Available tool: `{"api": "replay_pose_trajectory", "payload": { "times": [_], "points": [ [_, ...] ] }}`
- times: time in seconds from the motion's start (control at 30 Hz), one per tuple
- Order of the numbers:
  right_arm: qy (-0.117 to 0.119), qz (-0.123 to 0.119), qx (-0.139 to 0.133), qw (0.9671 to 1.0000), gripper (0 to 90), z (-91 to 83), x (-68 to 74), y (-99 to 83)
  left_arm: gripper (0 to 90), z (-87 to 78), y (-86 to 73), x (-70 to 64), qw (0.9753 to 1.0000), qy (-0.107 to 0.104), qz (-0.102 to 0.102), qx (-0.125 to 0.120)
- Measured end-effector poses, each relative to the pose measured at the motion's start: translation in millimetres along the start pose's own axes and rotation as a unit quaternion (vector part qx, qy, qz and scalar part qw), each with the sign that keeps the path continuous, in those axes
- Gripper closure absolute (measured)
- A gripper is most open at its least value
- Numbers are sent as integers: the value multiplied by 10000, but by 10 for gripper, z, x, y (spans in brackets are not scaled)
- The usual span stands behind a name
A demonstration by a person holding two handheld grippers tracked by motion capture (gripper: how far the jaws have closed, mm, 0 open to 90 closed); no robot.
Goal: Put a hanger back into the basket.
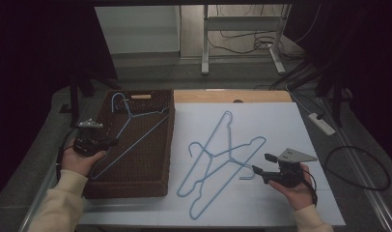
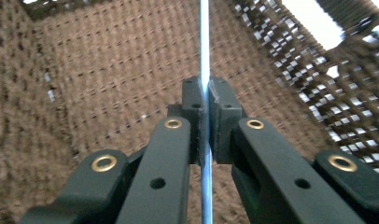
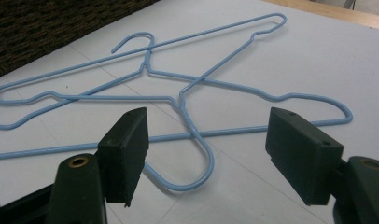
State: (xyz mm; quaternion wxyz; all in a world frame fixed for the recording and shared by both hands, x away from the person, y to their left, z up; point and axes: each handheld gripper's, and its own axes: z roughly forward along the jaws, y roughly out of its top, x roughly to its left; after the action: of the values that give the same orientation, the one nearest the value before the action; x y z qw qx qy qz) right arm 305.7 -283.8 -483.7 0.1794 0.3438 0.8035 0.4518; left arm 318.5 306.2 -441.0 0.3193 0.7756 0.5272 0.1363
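A blue wire hanger (image 1: 136, 128) lies slanted in the brown woven basket (image 1: 171, 145) at the left. My left gripper (image 1: 114, 141) is shut on its long bottom wire at the basket's left side. In the left gripper view the jaws (image 2: 205, 107) pinch the blue wire (image 2: 205, 46) above the basket floor (image 2: 108, 70). Two more blue hangers (image 1: 223, 140) lie crossed on the white sheet (image 1: 281, 121). My right gripper (image 1: 260, 163) is open just right of them. In the right gripper view (image 3: 208, 135) the nearer hanger's hook (image 3: 197, 179) lies between the jaws; the other hanger (image 3: 145, 60) lies farther off.
The bare wooden table edge (image 1: 232, 95) shows behind the sheet. A power strip (image 1: 322, 123) and cables lie on the floor to the right. A desk frame (image 1: 204, 43) stands beyond the table. Open sheet lies at the right and the front.
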Motion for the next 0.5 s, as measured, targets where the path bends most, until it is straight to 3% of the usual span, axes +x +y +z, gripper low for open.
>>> {"api": "replay_pose_trajectory", "payload": {
  "times": [0.3, 0.5],
  "points": [
    [-10, -7, 25, 10000, 309, 5, -2, -3, 860, 128, 71, 3, 9979, 422, 176, 462],
    [-14, -7, -1, 10000, 309, 2, -1, -2, 860, 193, 60, 25, 9961, 500, 139, 721]
  ]
}}
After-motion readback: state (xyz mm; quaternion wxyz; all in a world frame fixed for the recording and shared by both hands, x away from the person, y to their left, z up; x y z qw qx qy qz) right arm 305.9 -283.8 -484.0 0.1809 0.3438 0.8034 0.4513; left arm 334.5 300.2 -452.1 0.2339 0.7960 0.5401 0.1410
